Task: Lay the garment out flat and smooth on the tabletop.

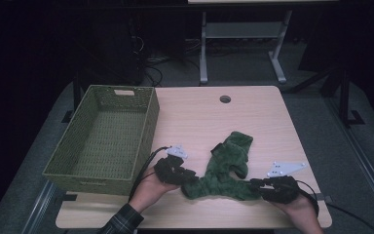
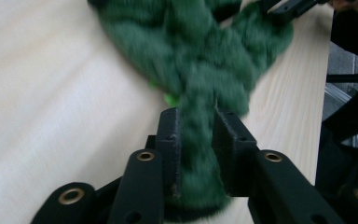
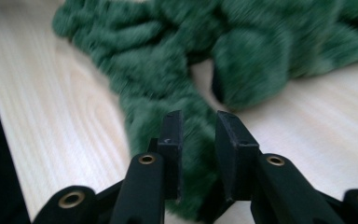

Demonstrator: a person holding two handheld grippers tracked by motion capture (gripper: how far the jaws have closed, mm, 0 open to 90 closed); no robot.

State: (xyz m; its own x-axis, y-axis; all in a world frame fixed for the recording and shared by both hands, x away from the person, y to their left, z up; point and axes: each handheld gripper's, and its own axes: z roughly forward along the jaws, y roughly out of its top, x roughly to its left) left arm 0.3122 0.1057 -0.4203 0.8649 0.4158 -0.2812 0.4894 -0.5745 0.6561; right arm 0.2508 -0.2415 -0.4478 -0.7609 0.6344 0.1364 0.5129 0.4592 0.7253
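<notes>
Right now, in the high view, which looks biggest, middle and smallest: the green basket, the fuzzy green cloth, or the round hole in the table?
1. Green basket, clearly the biggest.
2. Fuzzy green cloth, lying between the two grippers.
3. Round hole, by far the smallest.
The hole sits farther from the camera, but it would still rank last.

Room: dark around the lit table (image 1: 253, 117), floor dim.
Light: falls from above, soft, no glare.
Shadows: faint, beside the basket (image 1: 102, 136).
Blur: the green cloth (image 2: 200, 51) smeared in both gripper views.
Focus: black jaws sharp up close.
</notes>
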